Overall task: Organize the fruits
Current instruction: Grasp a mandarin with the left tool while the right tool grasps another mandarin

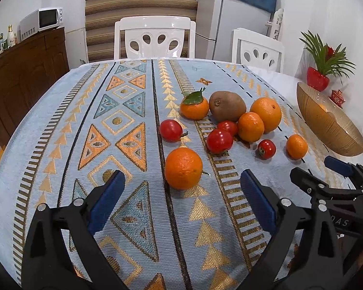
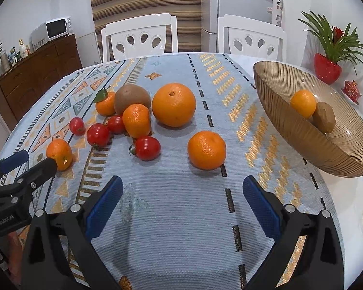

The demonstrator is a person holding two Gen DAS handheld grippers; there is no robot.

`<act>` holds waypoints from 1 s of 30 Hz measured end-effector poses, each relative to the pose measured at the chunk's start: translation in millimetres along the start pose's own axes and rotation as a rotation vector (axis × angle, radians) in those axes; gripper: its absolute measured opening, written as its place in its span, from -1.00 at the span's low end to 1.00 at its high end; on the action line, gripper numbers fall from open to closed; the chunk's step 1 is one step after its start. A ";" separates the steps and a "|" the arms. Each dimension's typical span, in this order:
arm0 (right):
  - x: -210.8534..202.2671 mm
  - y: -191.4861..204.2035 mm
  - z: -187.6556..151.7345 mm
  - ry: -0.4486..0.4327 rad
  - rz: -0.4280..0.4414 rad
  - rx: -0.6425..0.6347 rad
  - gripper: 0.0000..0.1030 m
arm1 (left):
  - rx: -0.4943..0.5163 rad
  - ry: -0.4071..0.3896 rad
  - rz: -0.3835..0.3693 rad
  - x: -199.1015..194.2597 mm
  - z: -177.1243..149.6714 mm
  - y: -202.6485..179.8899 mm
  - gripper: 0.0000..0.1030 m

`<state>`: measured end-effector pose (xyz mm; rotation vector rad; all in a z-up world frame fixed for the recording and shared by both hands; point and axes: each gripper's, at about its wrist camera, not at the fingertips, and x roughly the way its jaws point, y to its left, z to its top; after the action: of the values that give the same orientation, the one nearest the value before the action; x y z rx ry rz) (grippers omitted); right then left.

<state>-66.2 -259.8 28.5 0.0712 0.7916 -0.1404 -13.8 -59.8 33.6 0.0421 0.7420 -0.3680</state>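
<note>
left gripper [image 1: 181, 195]: wide open, holding nothing, just short of the near orange [image 1: 183, 168]
right gripper [image 2: 182, 197]: wide open, holding nothing, near a mandarin [image 2: 206, 149]
loose fruit: big orange [image 2: 173, 104], kiwi [image 2: 132, 98], leafy mandarin [image 1: 194, 106] and four tomatoes [image 2: 147, 148] on the cloth [image 2: 181, 229]
bowl [image 2: 309, 142]: at right, holding one mandarin touching one kiwi

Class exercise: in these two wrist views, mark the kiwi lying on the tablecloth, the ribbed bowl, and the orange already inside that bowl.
kiwi [image 1: 227, 106]: left wrist view, middle of its brown skin.
ribbed bowl [image 2: 302, 133]: right wrist view, near outer wall.
orange in bowl [image 2: 302, 102]: right wrist view, centre of its peel.
</note>
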 end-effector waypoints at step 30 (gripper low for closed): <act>23.7 10.7 39.5 0.149 0.130 -0.135 0.88 | 0.007 0.343 -0.227 56.5 30.6 26.9 0.60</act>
<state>-20.3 -256.2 39.4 0.0048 0.9401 0.0421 53.6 -57.4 16.1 0.0274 1.0887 -0.5884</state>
